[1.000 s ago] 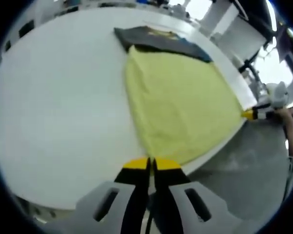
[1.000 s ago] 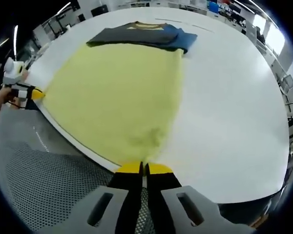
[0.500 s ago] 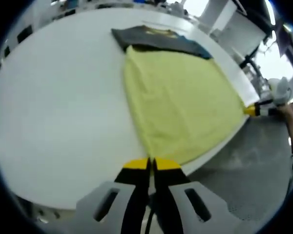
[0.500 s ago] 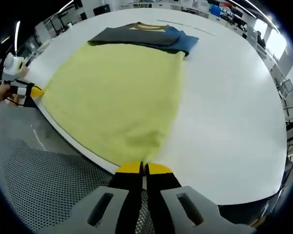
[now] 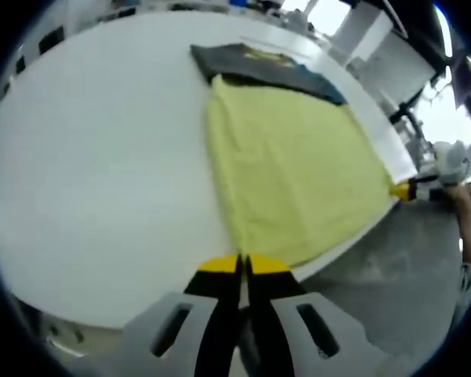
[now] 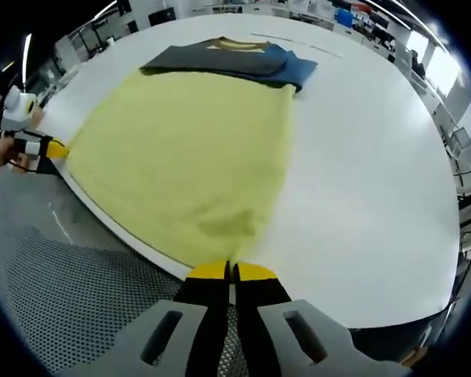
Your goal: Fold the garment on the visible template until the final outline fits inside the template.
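A garment lies spread on the white table (image 5: 102,157) (image 6: 361,181): a wide yellow body (image 5: 290,169) (image 6: 188,149) with a dark grey and blue part (image 5: 259,63) (image 6: 228,56) at its far end. My left gripper (image 5: 241,263) is shut on the near hem corner at the table's edge. My right gripper (image 6: 229,271) is shut on the other hem corner. Each gripper shows in the other's view, the right gripper (image 5: 404,188) at the right and the left gripper (image 6: 47,148) at the left, both at the yellow hem.
The table's near edge runs right under the hem. Below it lies a grey dotted floor mat (image 6: 71,290) (image 5: 400,267). A person's hand (image 6: 0,161) holds the left gripper. Desks and equipment stand beyond the table's far side.
Both views have shifted slightly with the hands. The garment lies almost as before, and both grippers have stayed shut on the hem corners.
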Available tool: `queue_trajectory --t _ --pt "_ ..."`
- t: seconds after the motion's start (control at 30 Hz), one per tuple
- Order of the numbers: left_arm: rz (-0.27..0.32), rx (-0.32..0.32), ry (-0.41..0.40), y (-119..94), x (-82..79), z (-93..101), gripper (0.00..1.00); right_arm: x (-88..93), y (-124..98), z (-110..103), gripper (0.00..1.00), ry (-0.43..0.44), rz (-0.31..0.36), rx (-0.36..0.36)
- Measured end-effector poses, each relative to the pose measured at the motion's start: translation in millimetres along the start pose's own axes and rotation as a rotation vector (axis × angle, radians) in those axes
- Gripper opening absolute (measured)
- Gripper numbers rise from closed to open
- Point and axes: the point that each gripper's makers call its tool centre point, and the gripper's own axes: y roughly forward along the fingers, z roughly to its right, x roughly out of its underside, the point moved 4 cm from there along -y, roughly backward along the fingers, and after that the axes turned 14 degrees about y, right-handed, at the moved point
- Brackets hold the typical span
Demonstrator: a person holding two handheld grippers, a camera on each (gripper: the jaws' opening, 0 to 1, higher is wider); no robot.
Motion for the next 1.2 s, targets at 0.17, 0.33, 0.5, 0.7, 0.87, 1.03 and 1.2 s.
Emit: queue_trajectory --t 0.17,0.33,0.5,0.7,0.87,1.03,1.2 --pt "0.009 -0.002 -0.001 -3.1 -3.0 2.1 0.00 -3.3 -6.4 -0.2 0.02 0.013 0.023 -0.006" --pt "0.025 -0.002 -0.001 -7.8 -6.6 5.4 0.00 -5.7 -11.9 -1.3 0.02 0.024 0.043 -0.011" --pt "0.039 -0.004 0.004 -12.3 -10.0 6.6 0.00 -7.5 -16.6 -2.1 0.02 0.030 0.061 -0.012" --pt "0.054 -0.006 0.009 -16.9 -13.4 8.0 0.00 -8.6 -22.9 -2.3 0.02 0.041 0.081 -0.018" --pt "0.072 -0.005 0.015 -22.4 -18.0 10.8 0.00 -10.8 -28.8 -3.2 0.02 0.048 0.102 -0.026" --pt "0.094 0.001 0.017 -29.9 -23.3 12.5 0.00 -14.1 -36.1 -4.9 0.02 0.049 0.128 -0.031" --pt "0.112 0.002 0.023 -36.2 -28.3 14.6 0.00 -16.6 -42.1 -6.2 0.02 0.047 0.146 -0.035"
